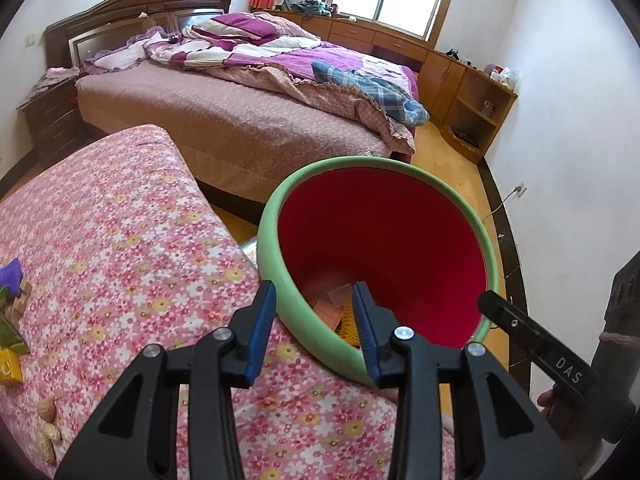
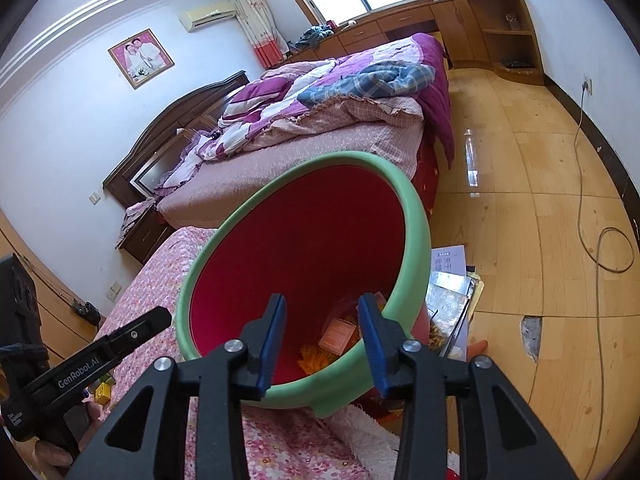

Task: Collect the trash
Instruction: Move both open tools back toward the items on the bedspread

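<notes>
1. Hovering over the bin (image 1: pixel 384 240): both grippers point down into its red inside. It stands on the floor, its green rim touching the edge of the floral cover (image 1: pixel 120 240).
2. Left gripper (image 1: pixel 316 304): fingers parted, nothing between the pads. The near rim sits in the gap between them; contact with it is too close to call.
3. Right gripper (image 2: pixel 322 316): fingers parted too, nothing clamped. Its right finger overlaps the rim in the right view, so a bump there is plausible.
4. Trash in the bin: orange paper slips (image 2: pixel 338 334) and yellow scraps at the bottom. Probably just dropped in.
5. Risk: pulling back with a finger hooked over the rim tips the bin. It looks light and the papers (image 2: pixel 450 300) are just beside its base, so footing may be poor. Contents would spill.
6. Risk: the two grippers sit near each other over one opening. Lifting out on crossing paths could knock them together.
7. Risk: peanuts (image 1: pixel 48 424) and blocks (image 1: pixel 16 312) remain on the cover. Which of them counts as trash is a judgement; grabbing a toy by mistake is possible.
8. Risk: peanuts are small and round, likely to roll or slip from flat pads.
</notes>
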### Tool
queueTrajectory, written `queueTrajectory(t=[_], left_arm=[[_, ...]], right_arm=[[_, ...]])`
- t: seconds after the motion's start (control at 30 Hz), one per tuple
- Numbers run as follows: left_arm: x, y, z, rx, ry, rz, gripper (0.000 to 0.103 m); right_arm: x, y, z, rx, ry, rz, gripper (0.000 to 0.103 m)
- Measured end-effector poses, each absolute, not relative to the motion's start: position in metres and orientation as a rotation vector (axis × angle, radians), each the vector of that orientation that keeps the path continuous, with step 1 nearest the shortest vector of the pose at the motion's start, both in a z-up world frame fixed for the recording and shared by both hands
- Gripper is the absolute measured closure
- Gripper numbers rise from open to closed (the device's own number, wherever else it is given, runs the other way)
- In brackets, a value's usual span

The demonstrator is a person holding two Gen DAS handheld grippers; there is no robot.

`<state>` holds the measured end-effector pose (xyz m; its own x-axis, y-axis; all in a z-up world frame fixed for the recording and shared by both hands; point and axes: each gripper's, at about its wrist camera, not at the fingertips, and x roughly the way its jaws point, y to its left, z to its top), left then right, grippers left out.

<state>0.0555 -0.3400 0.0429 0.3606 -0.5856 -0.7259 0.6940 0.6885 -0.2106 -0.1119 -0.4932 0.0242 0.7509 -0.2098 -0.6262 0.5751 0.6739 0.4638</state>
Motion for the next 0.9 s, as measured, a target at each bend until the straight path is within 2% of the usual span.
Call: queueTrajectory(t=[0.2,0.47,0.6,0.73,0.9], left_arm=[[0.055,-0.324,0.046,0.125,0.878,-0.804,0.064],[0.053,-0.294,0.052,0.089,0.888,-0.756,0.064],[0.054,-0.276,0.057,0.068,0.890,-0.735,0.063],[0.057,-0.259,0.062,0.053,0.877,-0.699,0.053],[0.062,-0.232,0.068,0.032,0.862,-0.647,0.051]], right_arm=[[-0.111,-0.488,0.028,0.701,0.576,-0.458,0.055],[-0.105,-0.469,0.038,0.669,0.589,-0.432,0.038],[-0.102,-0.461,0.042,0.659,0.589,-0.421,0.035],[-0.101,-0.452,0.048,0.643,0.581,-0.414,0.026],[-0.097,-0.438,0.054,0.620,0.579,-0.405,0.020]])
